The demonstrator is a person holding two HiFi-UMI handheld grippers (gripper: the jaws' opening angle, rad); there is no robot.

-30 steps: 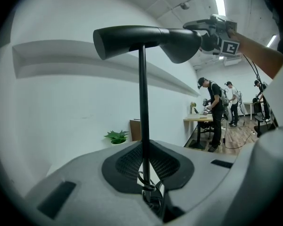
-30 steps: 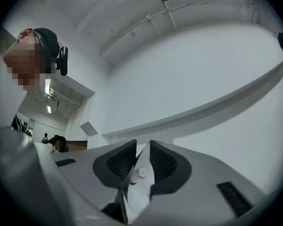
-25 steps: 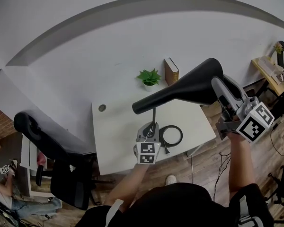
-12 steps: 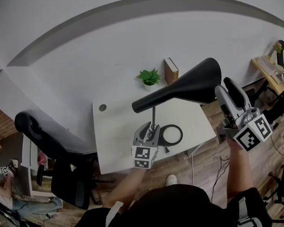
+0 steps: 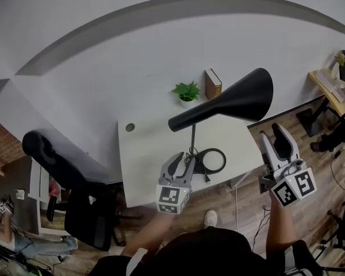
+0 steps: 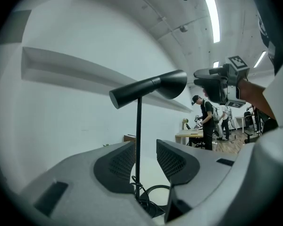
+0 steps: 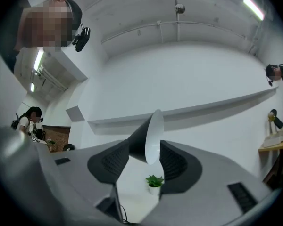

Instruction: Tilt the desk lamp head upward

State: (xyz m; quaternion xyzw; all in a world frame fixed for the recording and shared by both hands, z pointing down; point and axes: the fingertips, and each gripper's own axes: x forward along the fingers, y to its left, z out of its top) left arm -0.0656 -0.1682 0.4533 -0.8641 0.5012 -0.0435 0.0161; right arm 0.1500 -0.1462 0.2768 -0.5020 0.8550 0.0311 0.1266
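A black desk lamp stands on the white desk (image 5: 144,154), its cone head (image 5: 230,103) tilted with the wide mouth up to the right, on a thin pole (image 5: 193,140) over a ring base (image 5: 211,161). My left gripper (image 5: 181,161) hovers at the desk's front edge, its jaws opening; in the left gripper view (image 6: 145,157) the pole (image 6: 138,145) stands beyond the pads, untouched. My right gripper (image 5: 279,138) is open, below and right of the head, clear of it. The right gripper view (image 7: 144,149) shows the head's white mouth (image 7: 153,138) farther off between the jaws.
A small potted plant (image 5: 187,91) and a brown book (image 5: 212,84) stand at the desk's back edge. A black office chair (image 5: 63,171) is left of the desk. A wooden desk (image 5: 330,88) sits far right. People stand in the room's background (image 6: 207,121).
Both grippers opened, let go of the lamp and drew back toward the person. The right one dropped away from the head, the left one from the pole. The head stays tilted up.
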